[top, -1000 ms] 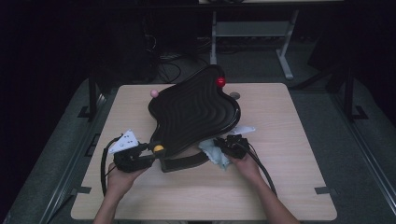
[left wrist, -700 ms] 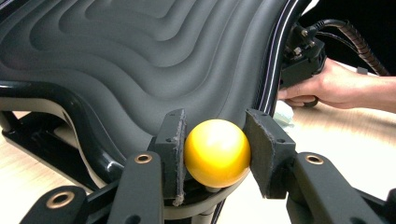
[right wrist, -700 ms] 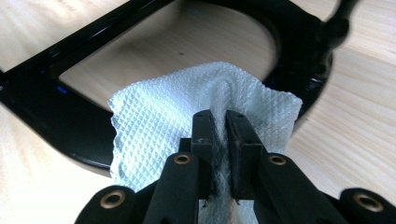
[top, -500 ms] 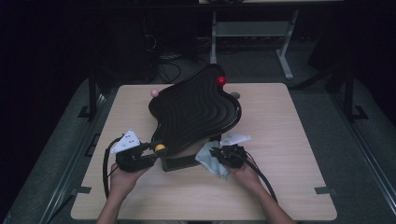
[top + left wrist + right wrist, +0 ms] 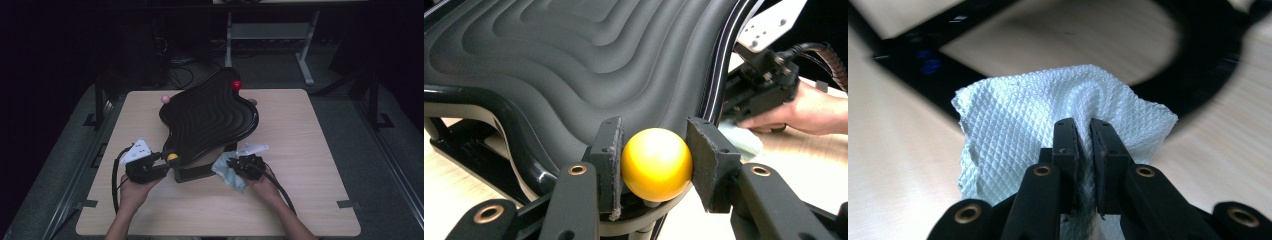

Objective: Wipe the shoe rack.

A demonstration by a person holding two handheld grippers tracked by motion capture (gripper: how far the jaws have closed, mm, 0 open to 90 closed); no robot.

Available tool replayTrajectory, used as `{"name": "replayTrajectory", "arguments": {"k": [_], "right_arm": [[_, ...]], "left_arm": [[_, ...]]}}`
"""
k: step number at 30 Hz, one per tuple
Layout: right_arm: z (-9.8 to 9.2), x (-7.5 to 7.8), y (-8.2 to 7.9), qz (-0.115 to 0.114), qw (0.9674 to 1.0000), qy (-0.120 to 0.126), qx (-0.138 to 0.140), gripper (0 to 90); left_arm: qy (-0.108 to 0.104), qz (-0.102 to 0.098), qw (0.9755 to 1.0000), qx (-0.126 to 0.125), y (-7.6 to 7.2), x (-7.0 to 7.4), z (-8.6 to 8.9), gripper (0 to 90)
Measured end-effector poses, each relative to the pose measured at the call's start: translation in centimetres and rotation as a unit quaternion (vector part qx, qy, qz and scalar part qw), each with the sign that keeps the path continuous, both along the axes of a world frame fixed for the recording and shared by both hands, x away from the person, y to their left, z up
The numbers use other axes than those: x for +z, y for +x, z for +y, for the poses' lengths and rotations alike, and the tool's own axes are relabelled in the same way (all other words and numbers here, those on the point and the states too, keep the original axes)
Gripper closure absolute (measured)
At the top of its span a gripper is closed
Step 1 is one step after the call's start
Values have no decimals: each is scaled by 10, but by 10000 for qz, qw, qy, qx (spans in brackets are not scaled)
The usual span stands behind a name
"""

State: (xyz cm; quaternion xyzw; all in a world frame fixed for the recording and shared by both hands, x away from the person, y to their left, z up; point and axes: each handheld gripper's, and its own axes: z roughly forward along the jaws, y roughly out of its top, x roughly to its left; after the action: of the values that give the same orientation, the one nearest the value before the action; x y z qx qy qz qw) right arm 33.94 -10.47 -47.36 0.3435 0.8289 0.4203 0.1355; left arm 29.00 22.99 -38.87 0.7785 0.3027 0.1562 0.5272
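At the near edge of the table: both grippers work on a black ribbed tray [image 5: 210, 120] that sits tilted on a black frame [image 5: 197, 173].
Tray: wavy stepped grooves across its surface, a red ball knob [image 5: 236, 85] at the far edge, a pink ball knob [image 5: 165, 99] at the far left.
Left gripper [image 5: 161, 165]: pads clamped on either side of the yellow ball knob [image 5: 656, 163] at the tray's near corner, steadying it.
Right gripper [image 5: 1083, 135]: jaws pinched nearly together on a fold of white textured paper towel [image 5: 1048, 120], held low over the table [image 5: 310, 200] just right of the frame's base.
Where the towel is: bunched ahead of the jaws, near the frame bar but, as far as I can tell, not yet on the tray.
Likely step: bringing the towel up to wipe the grooved surface.
Risk, knob: the ball is smooth and round; a push from the wipe could roll it out of the pads and let the tray swing.
Risk, towel: only a thin fold is gripped, so dragging across ridges may pull it free or tear it.
Risk, frame: the towel could snag on the bar.
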Motion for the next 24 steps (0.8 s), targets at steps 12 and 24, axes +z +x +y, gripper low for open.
{"name": "replayTrajectory", "arguments": {"k": [12,24], "right_arm": [[8,-3,-10,3,9998,-37,197,819],[10,0,-2,103,9999,-133,13,820]], "left_arm": [[-20,-8,10000,37,-1,-1,-3,598],[-37,-33,10000,32,1,-2,-12,597]]}}
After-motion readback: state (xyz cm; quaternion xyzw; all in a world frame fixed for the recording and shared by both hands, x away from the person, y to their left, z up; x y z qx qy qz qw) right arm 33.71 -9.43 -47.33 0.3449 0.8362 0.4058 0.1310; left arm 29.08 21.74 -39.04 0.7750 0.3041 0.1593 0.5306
